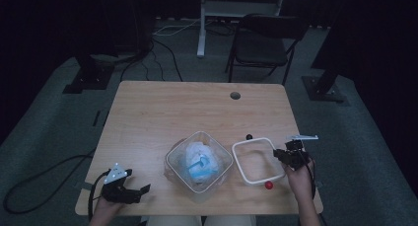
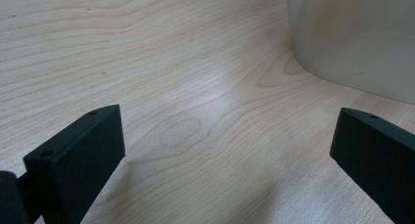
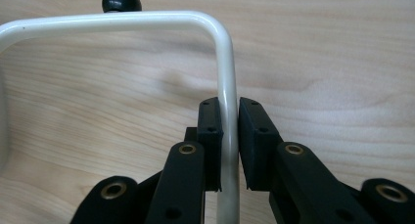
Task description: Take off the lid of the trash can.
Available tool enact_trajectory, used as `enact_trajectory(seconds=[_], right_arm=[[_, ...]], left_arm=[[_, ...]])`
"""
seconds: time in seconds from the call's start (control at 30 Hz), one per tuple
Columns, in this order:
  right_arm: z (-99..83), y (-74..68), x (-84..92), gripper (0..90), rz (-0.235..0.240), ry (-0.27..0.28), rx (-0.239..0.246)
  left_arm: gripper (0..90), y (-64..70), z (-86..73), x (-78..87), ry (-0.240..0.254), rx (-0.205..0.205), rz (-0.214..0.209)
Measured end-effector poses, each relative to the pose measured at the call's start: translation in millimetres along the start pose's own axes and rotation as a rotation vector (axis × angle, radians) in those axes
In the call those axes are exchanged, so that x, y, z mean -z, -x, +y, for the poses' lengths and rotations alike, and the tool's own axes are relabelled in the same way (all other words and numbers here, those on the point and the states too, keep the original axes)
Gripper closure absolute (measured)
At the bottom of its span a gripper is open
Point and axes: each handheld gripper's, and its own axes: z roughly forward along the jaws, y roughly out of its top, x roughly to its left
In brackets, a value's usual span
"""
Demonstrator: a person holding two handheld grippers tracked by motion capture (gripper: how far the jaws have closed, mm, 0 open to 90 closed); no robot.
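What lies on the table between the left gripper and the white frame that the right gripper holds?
In the high view, the clear container with crumpled white and blue material stands between the left gripper and the white frame.

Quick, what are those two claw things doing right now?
Left gripper: open, holding nothing.
Right gripper: closed on the white frame.

Right gripper clamped on a white frame rim

The right gripper [image 3: 230,136] has its two black jaws pressed against either side of a white rounded frame [image 3: 226,77], whose thin bar runs up between the pads. Just beyond the jaw tips the bar bends at a rounded corner and continues off to their left. A black ball knob [image 3: 121,0] sits past that far run, touching or just beside it. Light wooden tabletop [image 3: 333,62] lies beneath everything.
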Motion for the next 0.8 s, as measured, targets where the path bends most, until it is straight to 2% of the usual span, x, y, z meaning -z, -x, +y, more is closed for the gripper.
enact_trajectory(seconds=[0.47, 0.8], right_arm=[[-19.0, 12.6, -23.7, 79.7, -0.039, -0.027, -0.04], [-22.5, 15.2, -29.7, 78.0, -0.031, -0.036, -0.052]], left_arm=[[0.3, -0.2, 0.2, -0.3, -0.002, 0.001, -0.002], [0.3, 0.5, 0.3, -0.4, 0.0, -0.006, 0.0]])
